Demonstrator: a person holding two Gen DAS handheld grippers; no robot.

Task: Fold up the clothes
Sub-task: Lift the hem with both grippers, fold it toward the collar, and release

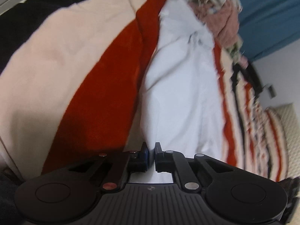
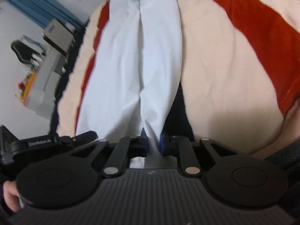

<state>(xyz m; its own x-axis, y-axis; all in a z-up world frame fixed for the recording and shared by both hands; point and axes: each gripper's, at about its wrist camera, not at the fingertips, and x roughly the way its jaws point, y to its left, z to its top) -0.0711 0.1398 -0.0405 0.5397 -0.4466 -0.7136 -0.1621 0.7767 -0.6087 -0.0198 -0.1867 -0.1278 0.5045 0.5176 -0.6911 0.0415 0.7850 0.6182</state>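
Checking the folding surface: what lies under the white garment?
Under the white garment lies a blanket with cream, red and black stripes. Whatever is beneath the blanket is covered.

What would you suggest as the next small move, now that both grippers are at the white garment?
Probably carry both held ends forward together to double it over. The left gripper and right gripper are each shut on the long white cotton garment, which stretches away across the cream-and-red striped cover, gathered rather than folded.
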